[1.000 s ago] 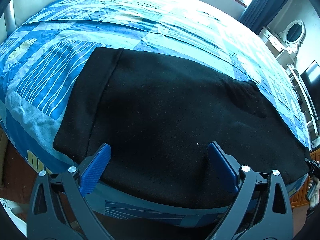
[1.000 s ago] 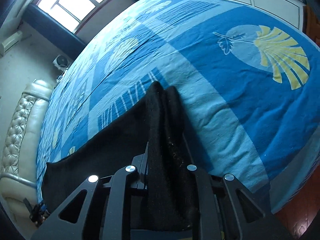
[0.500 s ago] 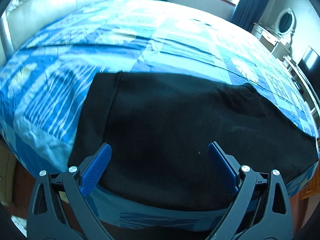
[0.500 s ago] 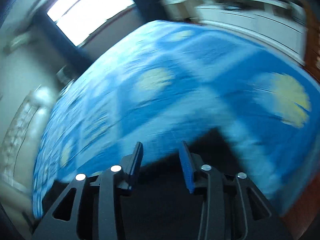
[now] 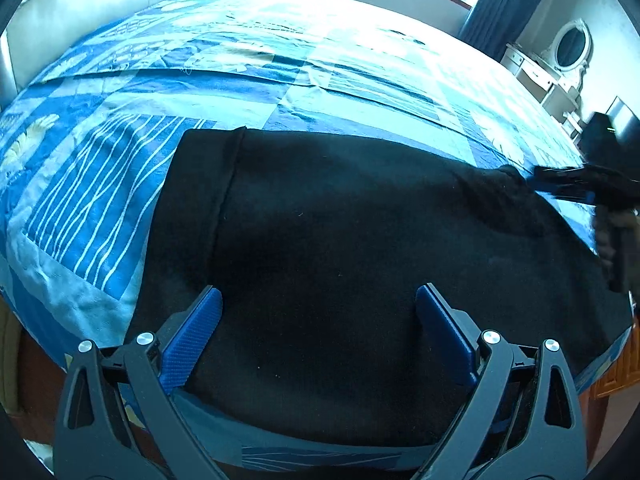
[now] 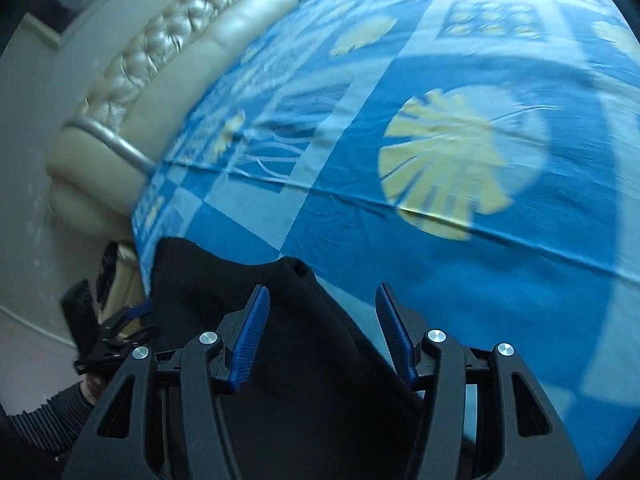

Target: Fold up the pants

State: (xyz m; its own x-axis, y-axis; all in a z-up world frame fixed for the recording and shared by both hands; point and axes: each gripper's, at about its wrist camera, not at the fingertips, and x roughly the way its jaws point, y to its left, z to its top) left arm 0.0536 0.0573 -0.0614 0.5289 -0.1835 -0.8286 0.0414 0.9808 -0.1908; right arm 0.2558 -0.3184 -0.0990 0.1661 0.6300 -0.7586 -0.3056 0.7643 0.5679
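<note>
Black pants (image 5: 340,240) lie flat on the blue patterned bed cover, waistband to the left, near the front edge. My left gripper (image 5: 318,308) is open and empty, hovering above the pants' near edge. My right gripper (image 6: 322,304) is open and empty above a raised corner of the pants (image 6: 280,320). The right gripper also shows in the left wrist view (image 5: 560,186), at the pants' far right corner. The left gripper shows in the right wrist view (image 6: 120,320), at the lower left.
The blue cover (image 5: 280,60) spans the whole bed. A padded cream headboard (image 6: 160,80) stands at the bed's far end. A white dresser with an oval mirror (image 5: 568,48) stands to the right. Brown floor (image 5: 24,360) lies below the bed's edge.
My right gripper let go of the bunched pants, opened, and swung round to the pants' far corner. My left gripper stayed open and shifted slightly over the pants.
</note>
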